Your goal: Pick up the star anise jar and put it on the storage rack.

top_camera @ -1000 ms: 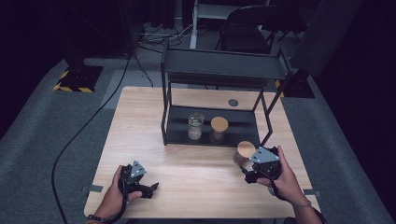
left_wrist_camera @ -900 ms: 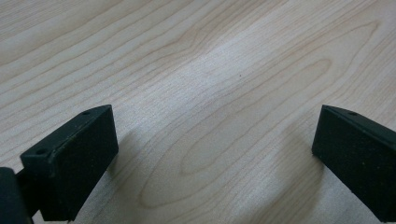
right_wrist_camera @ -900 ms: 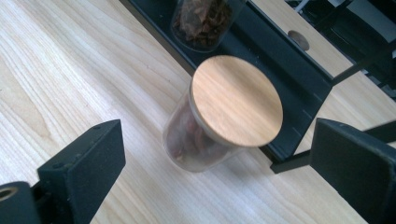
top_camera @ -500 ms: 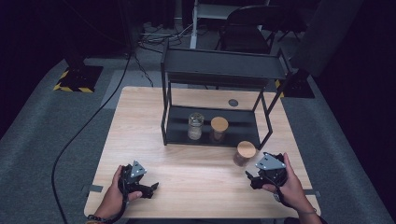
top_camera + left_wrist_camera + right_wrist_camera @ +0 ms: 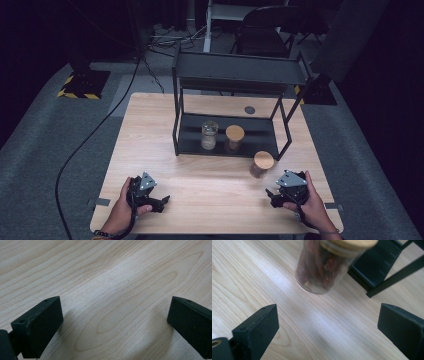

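Overhead, the jar [image 5: 261,164] with a wooden lid stands on the desk [image 5: 150,140] just in front of the black rack [image 5: 235,75], near the right gripper [image 5: 274,195]; the left gripper [image 5: 161,201] rests well apart. Left gripper view: fingers [image 5: 37,327] spread over bare wood. Right gripper view: fingers [image 5: 255,330] spread, empty, the jar [image 5: 322,267] of red contents upright ahead, untouched.

Showing bare desk [image 5: 210,185] across the near half, nothing lying between the left gripper [image 5: 161,202] and right gripper [image 5: 272,196]. Standing just ahead of the right gripper, a lidded jar [image 5: 261,164], blocking that line. Fencing the far half, a black shelf frame [image 5: 230,75], two jars crowding its lower tray.
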